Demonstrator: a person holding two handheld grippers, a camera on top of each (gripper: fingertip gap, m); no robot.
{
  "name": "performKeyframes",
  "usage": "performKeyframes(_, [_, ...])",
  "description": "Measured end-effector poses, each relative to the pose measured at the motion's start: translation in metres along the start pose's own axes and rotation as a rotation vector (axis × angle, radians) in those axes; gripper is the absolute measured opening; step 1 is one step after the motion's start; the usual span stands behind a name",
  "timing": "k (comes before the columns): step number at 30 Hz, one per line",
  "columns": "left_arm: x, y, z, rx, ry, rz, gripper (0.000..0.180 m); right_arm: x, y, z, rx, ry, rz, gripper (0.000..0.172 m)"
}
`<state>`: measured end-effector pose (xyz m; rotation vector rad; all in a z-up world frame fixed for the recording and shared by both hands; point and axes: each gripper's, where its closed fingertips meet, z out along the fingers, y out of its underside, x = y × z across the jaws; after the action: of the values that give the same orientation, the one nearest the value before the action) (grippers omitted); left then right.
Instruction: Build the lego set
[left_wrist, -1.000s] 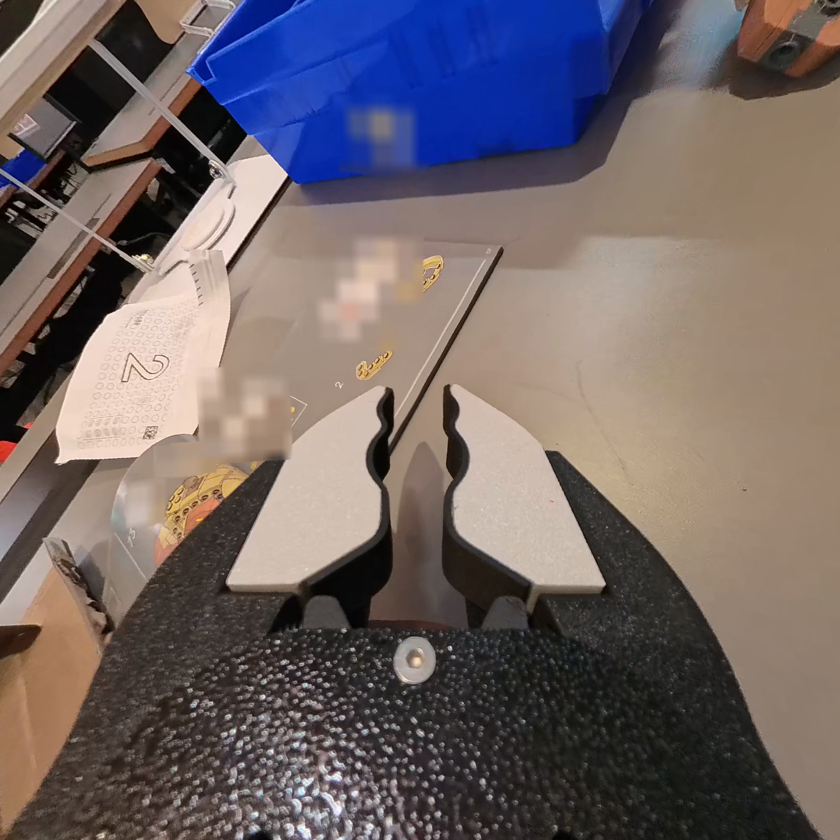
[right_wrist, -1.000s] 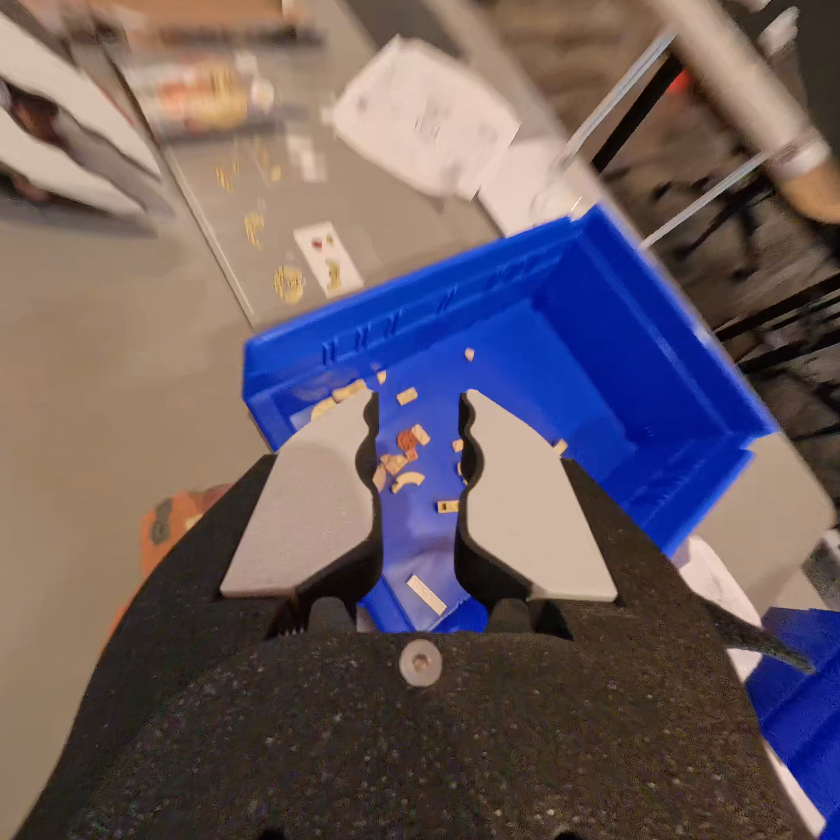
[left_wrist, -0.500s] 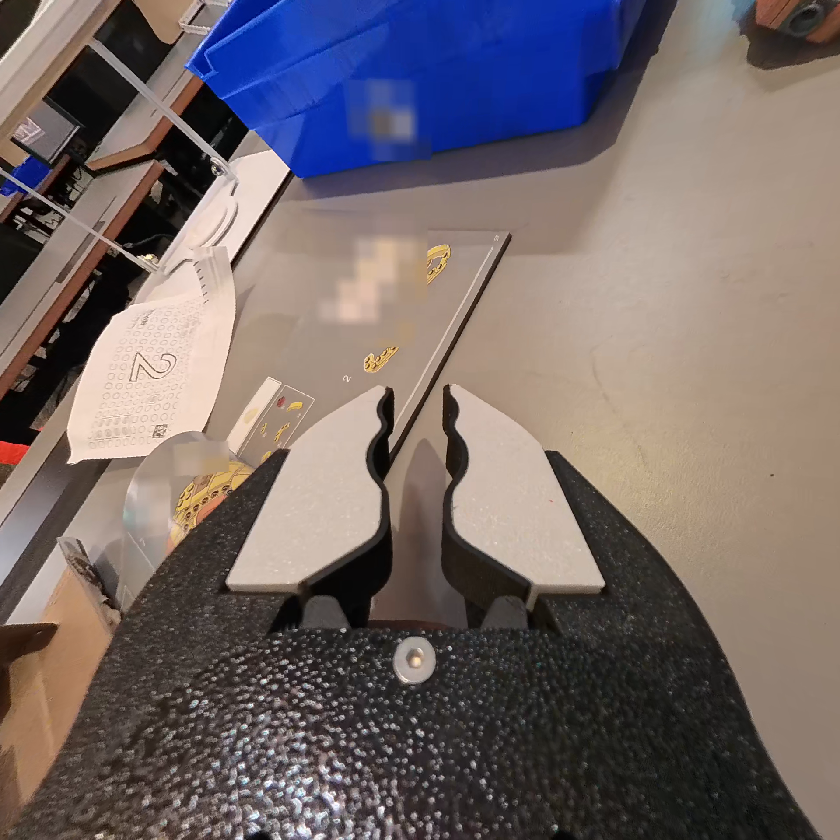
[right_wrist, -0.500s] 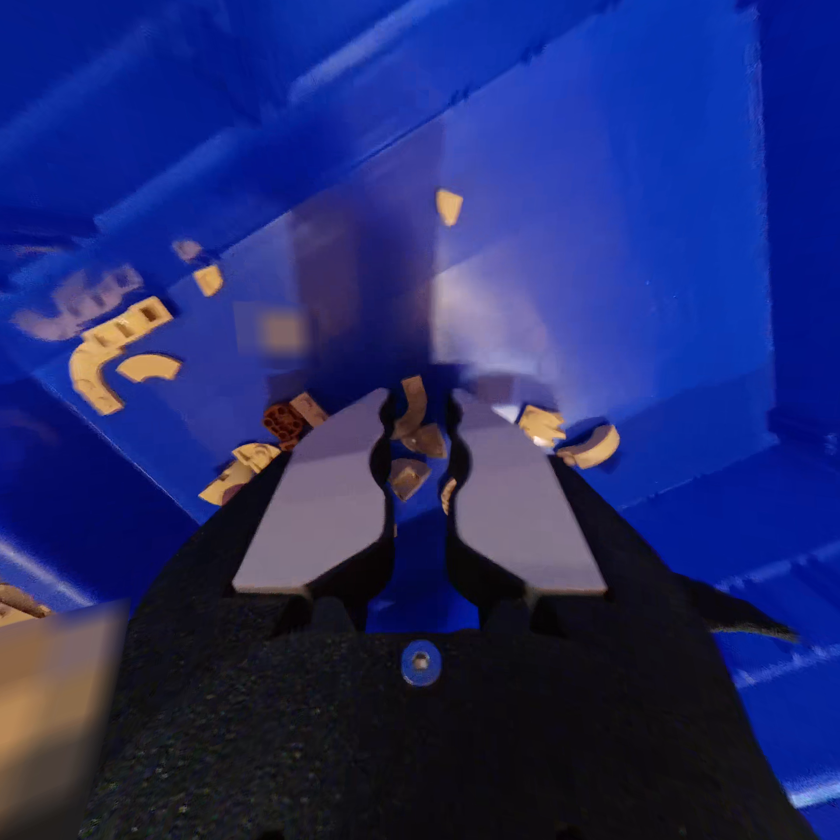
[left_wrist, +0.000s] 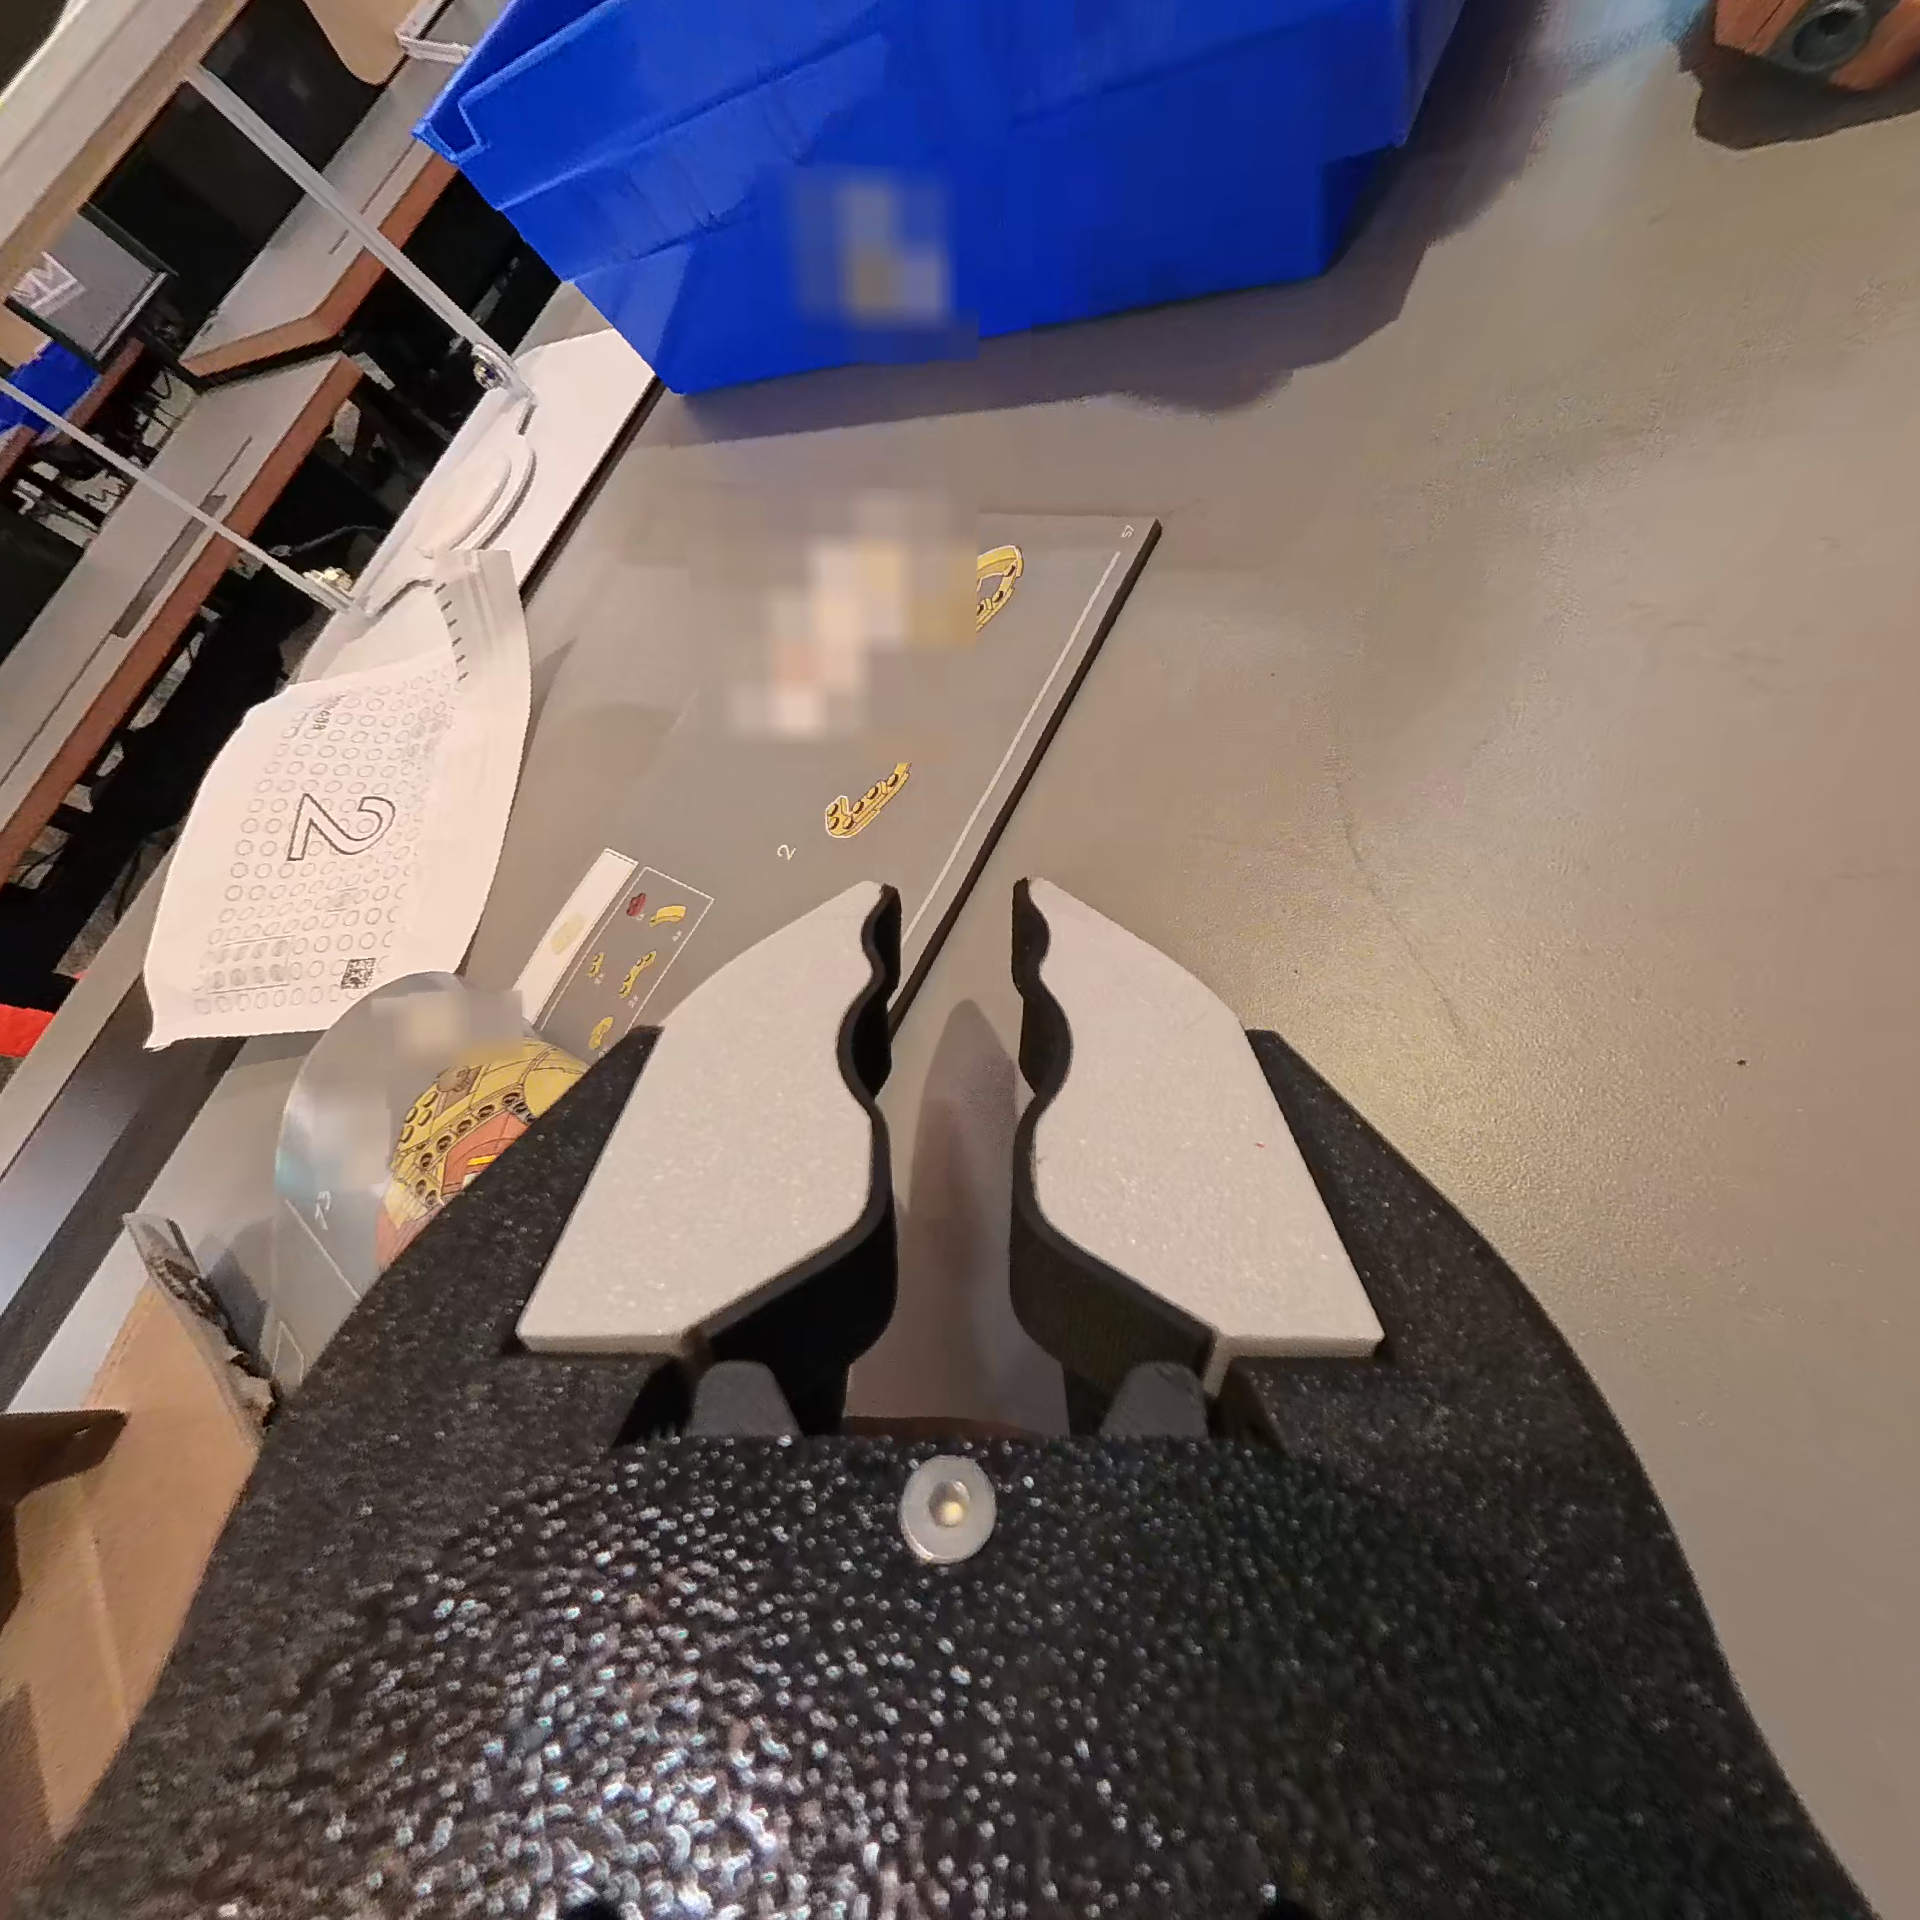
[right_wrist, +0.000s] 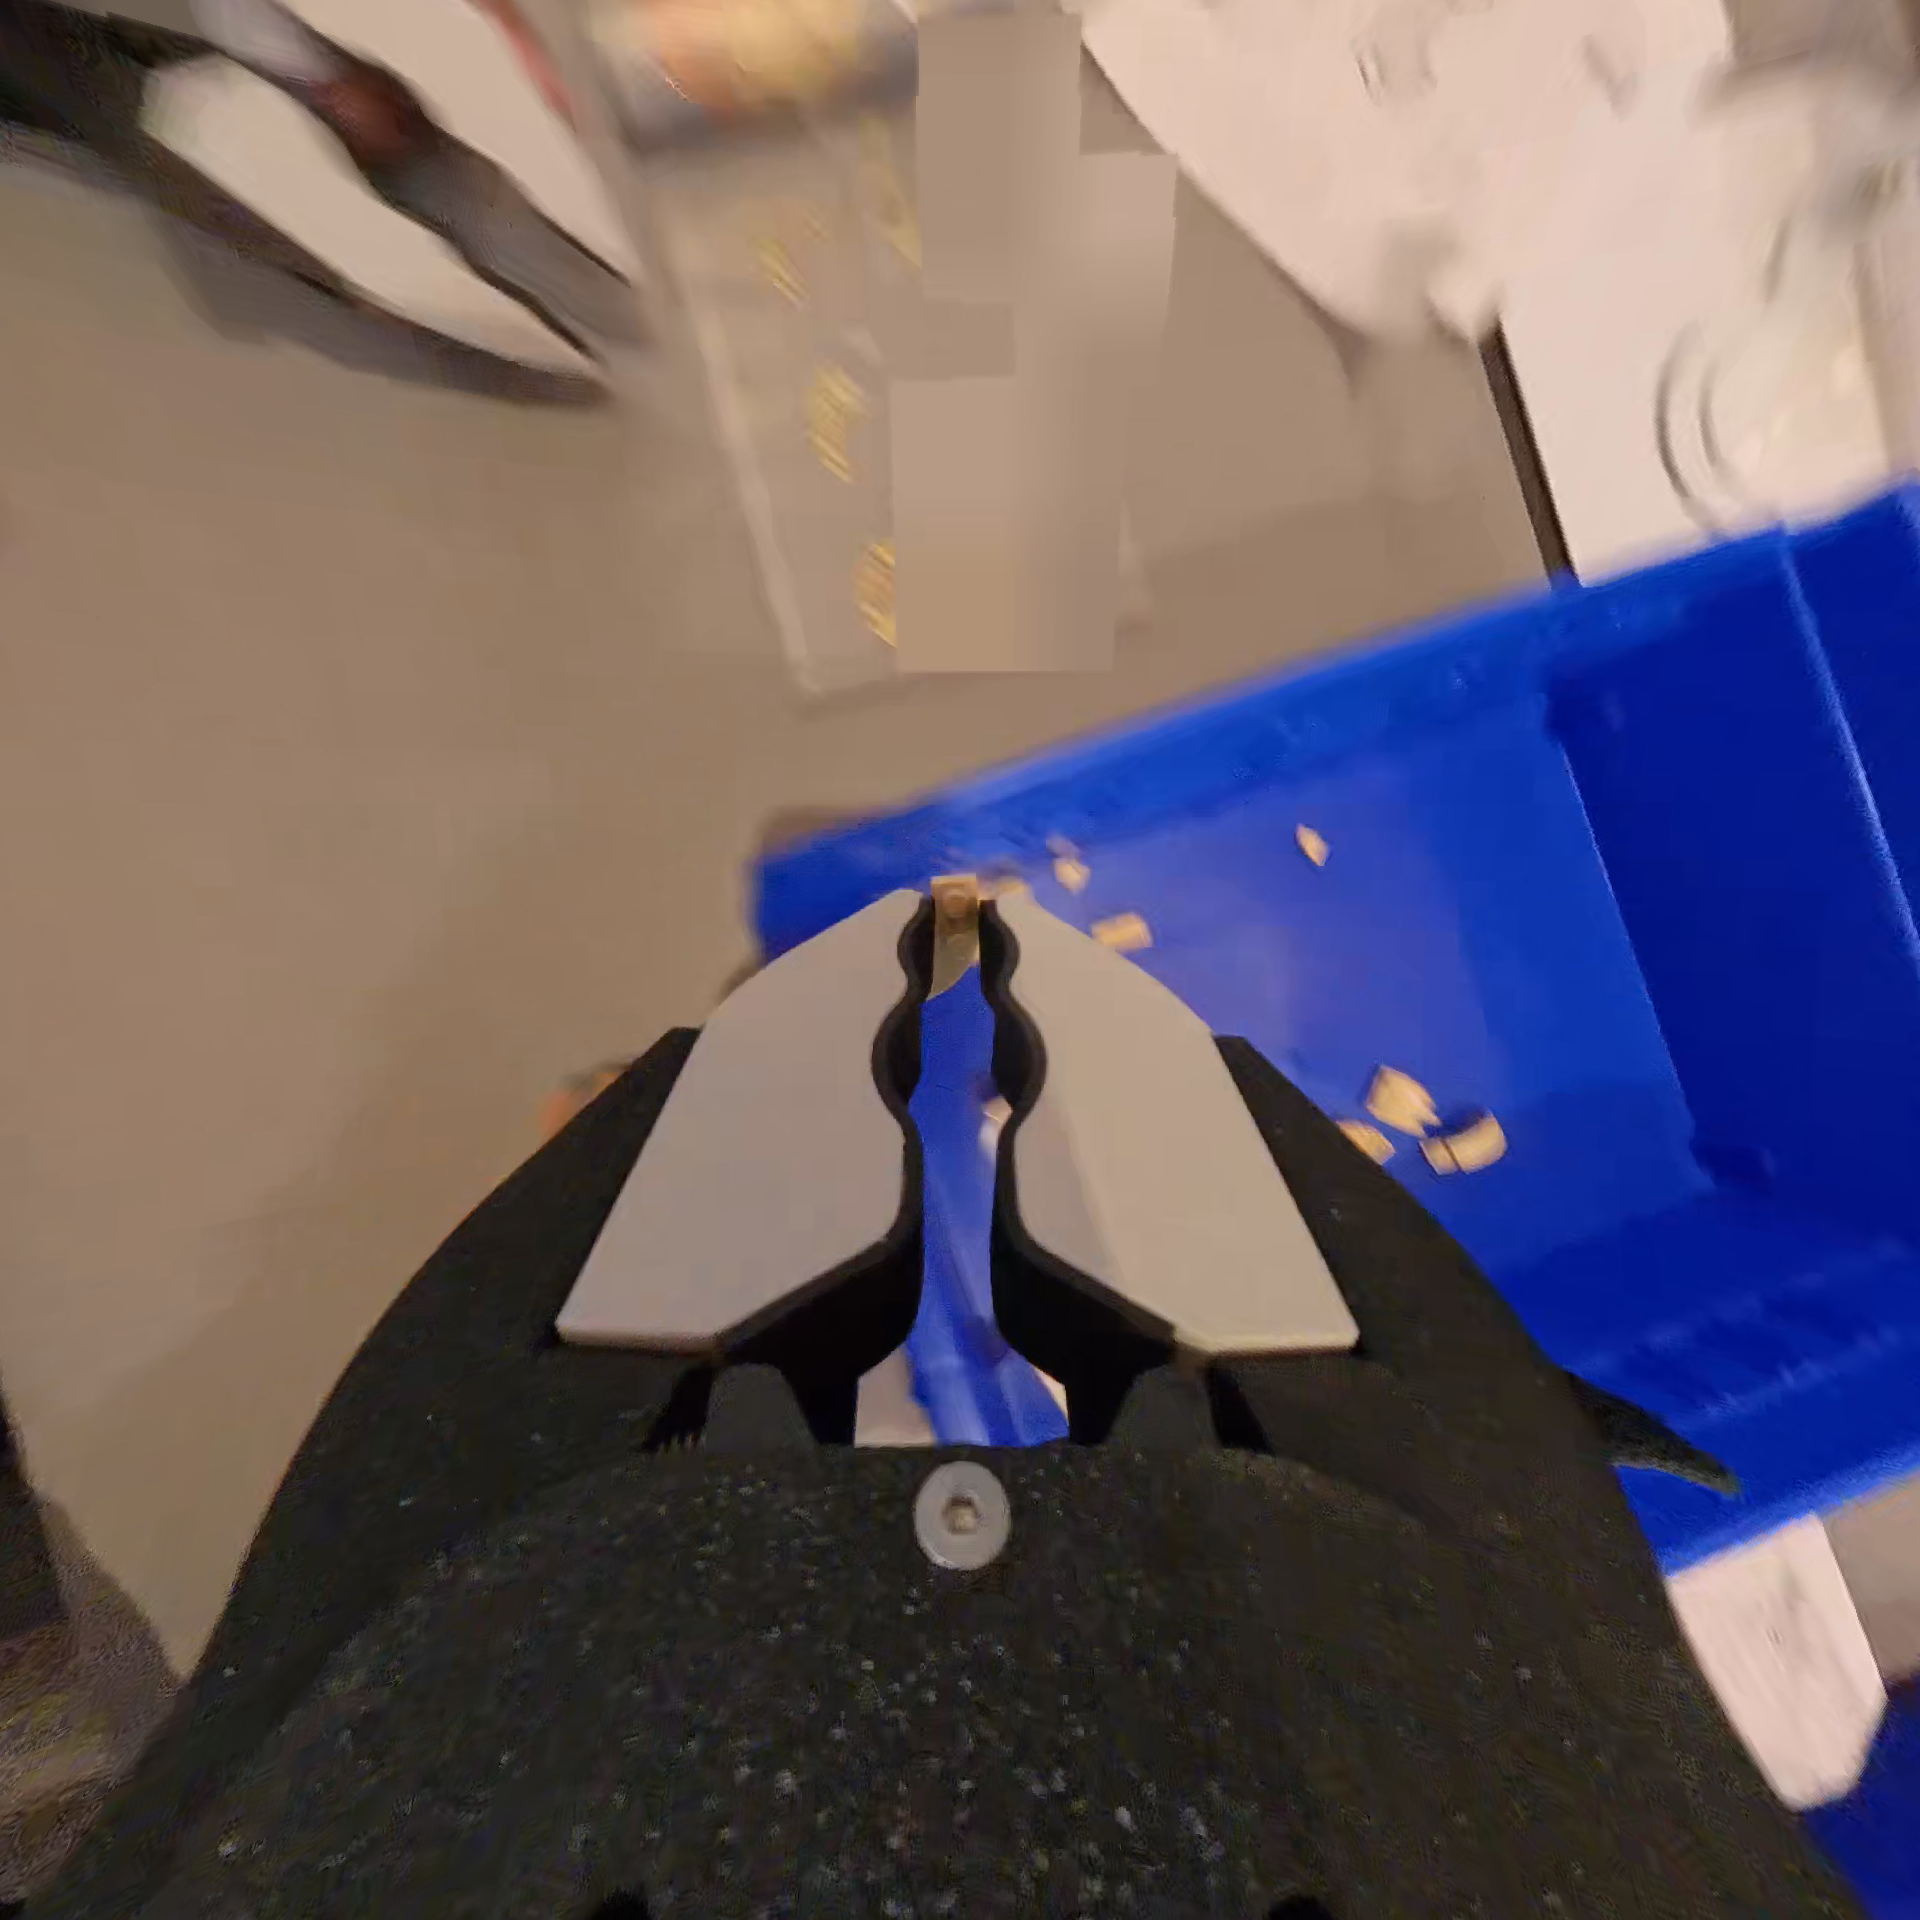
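While my right gripper (right_wrist: 954, 914) pinches a tan brick piece (right_wrist: 953, 933) above the blue bin (right_wrist: 1558, 935); my left gripper (left_wrist: 954, 902), near that bin, gapes slightly, bare.

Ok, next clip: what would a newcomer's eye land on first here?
Probably the big blue bin at the right of the right wrist view, its floor strewn with small tan pieces. Right in front of it, the right tool pinches one small tan piece at its fingertips. In the left wrist view, the left tool hangs open over the grey table beside a dark instruction sheet.
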<state>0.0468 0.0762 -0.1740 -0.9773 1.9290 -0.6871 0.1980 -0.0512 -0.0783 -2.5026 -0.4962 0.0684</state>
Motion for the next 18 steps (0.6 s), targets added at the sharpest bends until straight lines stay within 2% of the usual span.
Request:
performKeyframes(3, [0.001, 0.001, 0.001, -0.01, -0.001, 0.011, 0.02, -0.075, -0.025, 0.003, 0.088, -0.083, -0.11, 0.008])
performKeyframes(6, [0.002, 0.001, 0.001, -0.014, -0.002, 0.019, 0.02, -0.139, -0.027, 0.042, 0.051, -0.144, -0.206, 0.008])
performKeyframes(8, [0.003, 0.001, 0.001, -0.014, -0.002, 0.018, 0.02, -0.166, -0.024, 0.072, 0.013, -0.154, -0.24, 0.008])
performKeyframes(13, [0.002, 0.001, 0.0, -0.012, -0.003, 0.01, 0.02, -0.19, -0.013, 0.124, -0.06, -0.157, -0.243, 0.008])
performKeyframes(16, [0.002, 0.001, 0.0, -0.013, -0.001, 0.008, 0.02, -0.189, -0.006, 0.139, -0.091, -0.144, -0.22, 0.011])
performKeyframes(18, [0.002, 0.002, 0.0, -0.015, 0.0, 0.011, 0.02, -0.19, -0.008, 0.138, -0.067, -0.163, -0.192, 0.022])
